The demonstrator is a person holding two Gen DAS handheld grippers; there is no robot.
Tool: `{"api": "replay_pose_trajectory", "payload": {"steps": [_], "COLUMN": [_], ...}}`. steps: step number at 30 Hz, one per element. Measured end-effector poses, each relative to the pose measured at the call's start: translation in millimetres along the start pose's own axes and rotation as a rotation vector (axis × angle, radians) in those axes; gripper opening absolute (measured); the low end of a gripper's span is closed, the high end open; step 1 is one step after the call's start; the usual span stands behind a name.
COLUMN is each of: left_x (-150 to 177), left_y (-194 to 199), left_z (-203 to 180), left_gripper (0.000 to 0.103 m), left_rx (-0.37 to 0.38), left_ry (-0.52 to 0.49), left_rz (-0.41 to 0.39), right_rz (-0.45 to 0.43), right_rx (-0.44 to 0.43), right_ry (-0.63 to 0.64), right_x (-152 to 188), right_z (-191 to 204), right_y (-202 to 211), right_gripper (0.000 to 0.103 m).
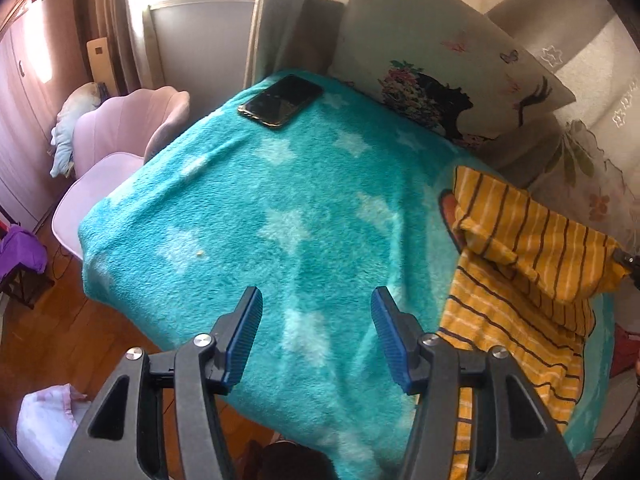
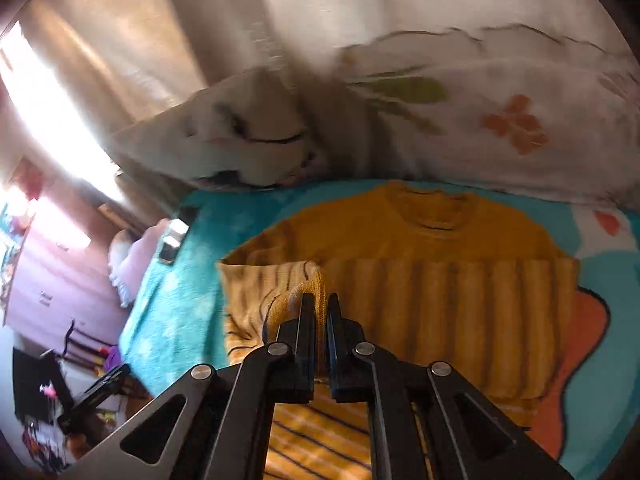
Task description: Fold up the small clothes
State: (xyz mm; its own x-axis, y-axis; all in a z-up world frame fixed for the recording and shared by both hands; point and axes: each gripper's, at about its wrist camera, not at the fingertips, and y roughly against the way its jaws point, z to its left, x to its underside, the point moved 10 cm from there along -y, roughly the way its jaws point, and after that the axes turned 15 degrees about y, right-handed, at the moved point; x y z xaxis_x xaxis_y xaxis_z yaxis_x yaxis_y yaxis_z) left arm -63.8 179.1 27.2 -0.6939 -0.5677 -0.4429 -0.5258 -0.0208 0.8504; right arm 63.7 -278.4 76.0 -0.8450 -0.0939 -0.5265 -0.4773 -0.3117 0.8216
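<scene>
1. The left gripper (image 1: 316, 336) hangs above the turquoise star-print blanket (image 1: 248, 208); its jaws stand wide apart and hold nothing.
2. The right gripper (image 2: 321, 308) has its jaws closed on a fold of the yellow striped shirt (image 2: 440, 280), with a sleeve portion bunched and lifted just left of the jaws.
3. The yellow striped shirt lies on the blanket at the right side of the left wrist view (image 1: 532, 256), its neckline toward the pillows. One part is raised and folded over the rest.
4. A black phone (image 1: 280, 100) lies on the far part of the blanket, well apart from the shirt.
5. A printed pillow (image 1: 440, 80) leans behind the blanket.
6. A pink chair (image 1: 120, 148) stands just beside the blanket's left edge.
</scene>
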Motion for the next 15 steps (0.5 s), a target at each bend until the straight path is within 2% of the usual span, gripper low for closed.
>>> {"api": "replay_pose_trajectory", "payload": {"steps": [1,3,5,7,9,10,11,13,15], "left_x": [4.7,14.2,23.1,29.4,32.6,32.4,30.5,25.4,21.4], "left_y": [-1.8,-8.2,-16.9,-25.2,-35.0,-40.0,-47.0,-59.6,-71.5], "left_z": [-10.8,-33.2,-55.1,-75.9,-95.9,-105.1,-115.3,-129.4,-142.0], "left_gripper": [0.057,0.062,0.062,0.062,0.062,0.062,0.063,0.063,0.063], "left_rx": [0.003,0.007,0.005,0.005,0.002,0.004,0.007,0.018,0.030], "left_ry": [-0.018,-0.055,-0.095,-0.140,-0.185,-0.202,-0.212,-0.210,-0.197], "left_rz": [0.006,0.021,0.040,0.052,0.062,0.065,0.067,0.079,0.100], "right_rz": [0.032,0.113,0.187,0.172,0.118,0.101,0.085,0.078,0.074], "right_rx": [0.061,0.130,0.204,0.216,0.185,0.165,0.145,0.111,0.021], "right_ry": [-0.033,-0.094,-0.142,-0.186,-0.231,-0.232,-0.212,-0.168,-0.121], "right_x": [11.3,37.3,61.5,71.6,77.0,76.2,74.7,60.7,49.1], "right_z": [-37.2,-94.1,-134.9,-155.1,-161.8,-160.5,-151.2,-124.5,-86.9], "right_y": [-5.5,-21.8,-31.8,-27.5,-16.0,-13.1,-11.7,-22.7,-30.0], "right_gripper": [0.005,0.008,0.012,0.012,0.020,0.028,0.030,0.030,0.031]}}
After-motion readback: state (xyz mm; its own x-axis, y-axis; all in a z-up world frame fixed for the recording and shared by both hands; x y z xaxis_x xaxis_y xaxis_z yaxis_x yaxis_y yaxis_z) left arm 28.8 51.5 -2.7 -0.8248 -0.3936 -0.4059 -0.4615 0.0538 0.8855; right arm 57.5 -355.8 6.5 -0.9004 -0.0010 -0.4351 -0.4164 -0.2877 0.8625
